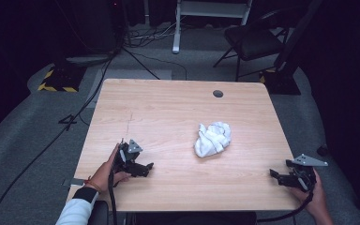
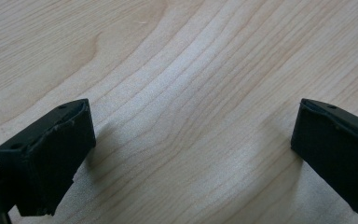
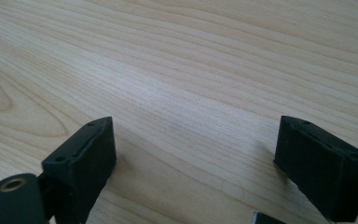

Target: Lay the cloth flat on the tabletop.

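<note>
A crumpled white cloth (image 1: 213, 139) lies on the light wooden table (image 1: 168, 108), right of its middle. My left gripper (image 1: 146, 168) rests low over the table near the front left, held in a hand, well left of the cloth. Its jaws stand wide apart with bare wood between them (image 2: 193, 140). My right gripper (image 1: 274, 176) sits at the front right corner, right of and nearer than the cloth. It is open too, over bare wood (image 3: 196, 149), near the table's right edge.
A round grommet hole (image 1: 218, 93) sits near the table's far edge. Beyond the table stand a black folding chair (image 1: 253, 40), a white stand's leg (image 1: 176, 28), cables on grey carpet (image 1: 65, 122) and a yellow-striped base (image 1: 56, 82).
</note>
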`<state>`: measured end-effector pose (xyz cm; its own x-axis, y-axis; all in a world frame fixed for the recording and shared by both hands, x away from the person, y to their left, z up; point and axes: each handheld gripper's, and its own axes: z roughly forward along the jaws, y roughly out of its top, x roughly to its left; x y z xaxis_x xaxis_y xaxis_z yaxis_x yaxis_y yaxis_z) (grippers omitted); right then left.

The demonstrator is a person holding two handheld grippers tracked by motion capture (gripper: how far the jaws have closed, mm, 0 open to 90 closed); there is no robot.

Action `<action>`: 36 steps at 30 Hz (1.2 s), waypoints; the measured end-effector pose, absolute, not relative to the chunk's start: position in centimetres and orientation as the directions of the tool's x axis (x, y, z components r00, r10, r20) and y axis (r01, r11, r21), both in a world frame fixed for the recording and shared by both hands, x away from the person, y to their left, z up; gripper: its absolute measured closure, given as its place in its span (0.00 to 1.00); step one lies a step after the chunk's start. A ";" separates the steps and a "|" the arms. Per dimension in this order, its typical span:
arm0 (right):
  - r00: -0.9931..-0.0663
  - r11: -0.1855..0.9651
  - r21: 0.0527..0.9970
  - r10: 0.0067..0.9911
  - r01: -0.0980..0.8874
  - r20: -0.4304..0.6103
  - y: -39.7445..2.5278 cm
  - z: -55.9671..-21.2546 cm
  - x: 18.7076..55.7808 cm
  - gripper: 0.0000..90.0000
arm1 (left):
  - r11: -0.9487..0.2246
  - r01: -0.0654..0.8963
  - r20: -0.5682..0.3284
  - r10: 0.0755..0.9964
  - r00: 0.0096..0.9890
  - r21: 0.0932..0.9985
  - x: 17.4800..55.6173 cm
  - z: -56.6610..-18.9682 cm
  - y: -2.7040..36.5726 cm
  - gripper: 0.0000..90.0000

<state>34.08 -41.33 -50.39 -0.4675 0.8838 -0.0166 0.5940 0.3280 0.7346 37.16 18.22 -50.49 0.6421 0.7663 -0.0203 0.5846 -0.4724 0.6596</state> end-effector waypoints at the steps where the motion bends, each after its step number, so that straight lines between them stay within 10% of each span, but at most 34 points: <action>1: -0.468 0.328 0.735 0.884 0.594 -0.017 -41.3 -50.4 34.1 0.14 | -0.472 0.585 -0.020 0.766 0.642 0.660 37.2 -50.5 18.2 0.00; 19: -0.581 0.417 0.704 0.814 0.575 -0.007 -40.3 -50.1 34.6 0.13 | -0.570 0.487 -0.013 0.641 0.768 0.662 37.3 -50.5 18.3 0.00; 36: -0.724 0.532 0.740 0.684 0.411 -0.089 -31.4 -45.7 39.5 0.47 | -0.591 0.462 -0.015 0.606 0.795 0.661 37.8 -50.5 16.1 0.00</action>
<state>39.49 -31.43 -45.66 -0.7244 0.6836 -0.0890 0.4111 0.5320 0.7402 37.80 16.09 -50.46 0.7954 0.6059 -0.0146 0.4624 -0.5911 0.6609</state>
